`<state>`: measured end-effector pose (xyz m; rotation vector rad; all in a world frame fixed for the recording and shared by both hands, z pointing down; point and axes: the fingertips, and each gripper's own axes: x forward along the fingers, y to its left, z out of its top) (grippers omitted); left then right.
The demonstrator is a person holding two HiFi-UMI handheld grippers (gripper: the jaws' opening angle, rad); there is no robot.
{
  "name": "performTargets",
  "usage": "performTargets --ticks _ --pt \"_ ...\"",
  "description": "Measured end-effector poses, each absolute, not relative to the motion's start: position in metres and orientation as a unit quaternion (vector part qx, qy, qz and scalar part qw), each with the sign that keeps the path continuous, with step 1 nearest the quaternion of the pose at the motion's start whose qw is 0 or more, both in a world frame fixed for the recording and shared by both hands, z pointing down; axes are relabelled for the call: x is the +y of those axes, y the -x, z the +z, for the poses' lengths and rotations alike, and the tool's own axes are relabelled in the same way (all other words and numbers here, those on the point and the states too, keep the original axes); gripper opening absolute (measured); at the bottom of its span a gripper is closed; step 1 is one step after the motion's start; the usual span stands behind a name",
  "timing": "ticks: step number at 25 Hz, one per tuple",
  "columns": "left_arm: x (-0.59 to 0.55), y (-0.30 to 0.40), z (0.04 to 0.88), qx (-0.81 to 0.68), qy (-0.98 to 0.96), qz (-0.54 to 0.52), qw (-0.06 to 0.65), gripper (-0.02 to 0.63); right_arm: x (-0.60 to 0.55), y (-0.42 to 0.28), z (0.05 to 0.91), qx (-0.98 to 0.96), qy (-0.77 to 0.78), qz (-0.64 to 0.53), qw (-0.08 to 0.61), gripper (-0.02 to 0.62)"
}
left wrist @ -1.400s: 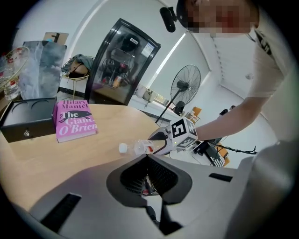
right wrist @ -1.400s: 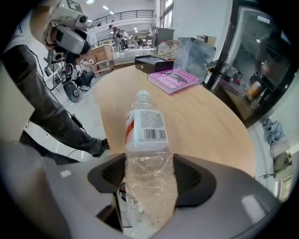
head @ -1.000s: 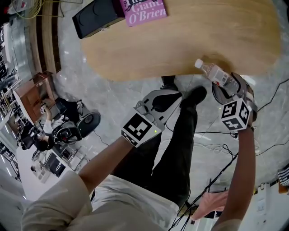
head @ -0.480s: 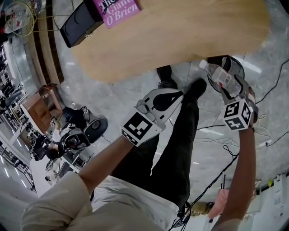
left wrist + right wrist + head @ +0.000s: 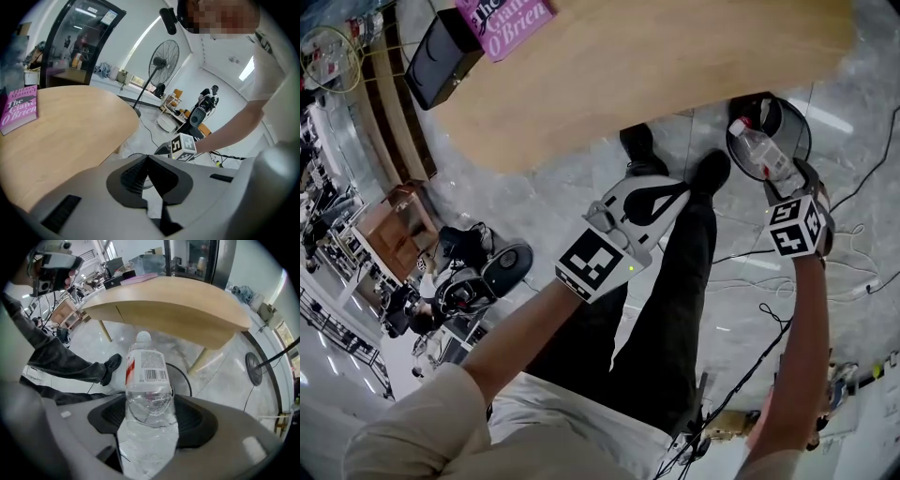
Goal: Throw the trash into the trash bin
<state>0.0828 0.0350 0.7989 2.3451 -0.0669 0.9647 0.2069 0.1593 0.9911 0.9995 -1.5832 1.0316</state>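
The right gripper (image 5: 150,405) has its jaws pinching a clear, crumpled, white-capped bottle (image 5: 146,373) over the round trash bin (image 5: 185,377) beside the tabletop (image 5: 178,301). The left gripper (image 5: 146,160) has its jaws pressed together.

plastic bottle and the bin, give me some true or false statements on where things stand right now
1. The right tongs are closed on a clear plastic bottle. True.
2. The trash bin stands on the floor by the edge of the wooden table. True.
3. The bottle lies inside the bin. False: it is in the right tongs, held above the bin's opening.
4. The left tongs are shut with nothing between them. True.
5. The pink book lies on the floor. False: it lies on the table, beside a black box.
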Motion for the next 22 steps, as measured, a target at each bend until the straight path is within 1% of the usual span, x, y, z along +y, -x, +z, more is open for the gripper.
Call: performTargets --ticks 12,22 --pt "0.053 -0.087 0.840 -0.020 -0.872 0.379 0.307 0.006 0.213 -0.201 1.082 -0.563 -0.409 0.523 0.492 0.333" --pt "0.049 -0.074 0.857 -0.038 -0.868 0.383 0.315 0.008 0.223 -0.186 1.119 -0.550 -0.405 0.525 0.508 0.344"
